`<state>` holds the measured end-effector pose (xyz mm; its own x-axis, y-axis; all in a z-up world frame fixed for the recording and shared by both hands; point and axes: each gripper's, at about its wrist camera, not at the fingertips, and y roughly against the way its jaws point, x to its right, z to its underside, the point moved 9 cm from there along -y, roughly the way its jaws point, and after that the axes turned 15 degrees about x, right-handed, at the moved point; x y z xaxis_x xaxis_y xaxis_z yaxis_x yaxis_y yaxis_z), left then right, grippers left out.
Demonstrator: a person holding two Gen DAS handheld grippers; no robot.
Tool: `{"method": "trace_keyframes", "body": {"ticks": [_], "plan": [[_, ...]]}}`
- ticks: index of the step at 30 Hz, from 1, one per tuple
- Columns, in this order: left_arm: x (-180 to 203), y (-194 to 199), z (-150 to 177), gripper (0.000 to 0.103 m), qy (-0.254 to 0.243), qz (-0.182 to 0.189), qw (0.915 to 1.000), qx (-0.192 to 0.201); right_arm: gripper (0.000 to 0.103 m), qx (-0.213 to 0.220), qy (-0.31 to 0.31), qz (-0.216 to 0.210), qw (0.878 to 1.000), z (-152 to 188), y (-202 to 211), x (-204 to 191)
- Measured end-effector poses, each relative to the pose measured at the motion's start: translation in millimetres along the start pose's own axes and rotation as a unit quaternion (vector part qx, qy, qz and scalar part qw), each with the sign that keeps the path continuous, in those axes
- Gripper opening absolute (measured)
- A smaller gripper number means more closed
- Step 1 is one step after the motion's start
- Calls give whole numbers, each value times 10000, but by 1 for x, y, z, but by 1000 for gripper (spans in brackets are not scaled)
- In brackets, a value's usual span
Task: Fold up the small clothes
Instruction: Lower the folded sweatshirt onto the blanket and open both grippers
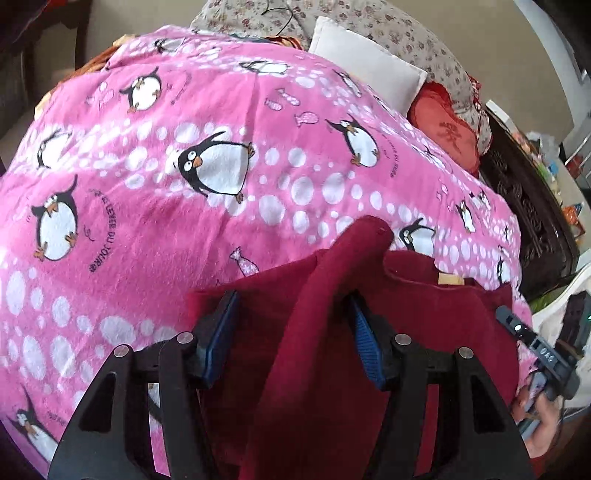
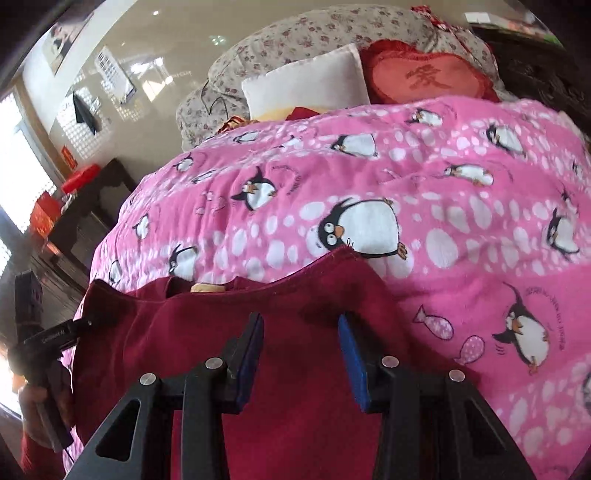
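A dark red garment (image 1: 424,314) lies on a pink penguin-print blanket (image 1: 166,184). In the left wrist view a raised fold or sleeve (image 1: 325,295) of it runs up between my left gripper's blue pads. My left gripper (image 1: 291,321) is open, its jaws wide apart around that fold. In the right wrist view the garment (image 2: 207,332) lies flat with its upper hem wavy, a tan label (image 2: 207,287) at the neck. My right gripper (image 2: 301,347) is open, hovering just over the garment's right part.
The blanket (image 2: 461,221) covers a bed. A white pillow (image 2: 310,85), a red heart cushion (image 2: 424,77) and a floral quilt (image 2: 295,33) lie at its far end. Dark carved furniture (image 1: 524,214) stands right of the bed. Each gripper's handle and hand shows in the other's view.
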<state>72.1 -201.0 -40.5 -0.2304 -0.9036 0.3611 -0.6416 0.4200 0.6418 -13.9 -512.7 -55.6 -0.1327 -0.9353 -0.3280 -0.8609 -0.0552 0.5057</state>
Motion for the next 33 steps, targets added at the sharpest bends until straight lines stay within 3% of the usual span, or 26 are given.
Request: {"method": "trace_keyframes", "body": {"ticks": [3,8,12,13,15,19,24,29,31,33], "plan": [[-1,23,1,59,75,108,9998,126,42,88,155,-228,9996,0,29,-19],[-4,80,13,59,-172,127,9992,345,48,-117,579,-586,9965,34,74,-51],[-11,109,34,60,-200,59,9986,478,49,-737,922,-426,9921,83,55,-49],[-14,114,40,61,-212,-11,9985,497,50,-698,1045,-365,9914,85,52,-50],[-18,120,50,61,-261,-148,9981,529,56,-675,1172,-293,9904,81,56,-60],[-26,121,67,62,-484,-472,9964,513,64,-524,982,-726,9911,66,69,-94],[-28,121,78,62,-522,-569,9955,553,64,-423,1257,-1124,9848,62,67,-150],[-33,121,85,62,-306,-467,9974,467,63,-458,1338,-1570,9774,63,39,-201],[-35,122,88,62,-288,-468,9975,453,56,-446,1414,-1716,9740,61,28,-222],[-37,122,89,62,-269,-444,9977,437,55,-433,1495,-1776,9717,57,13,-241]]}}
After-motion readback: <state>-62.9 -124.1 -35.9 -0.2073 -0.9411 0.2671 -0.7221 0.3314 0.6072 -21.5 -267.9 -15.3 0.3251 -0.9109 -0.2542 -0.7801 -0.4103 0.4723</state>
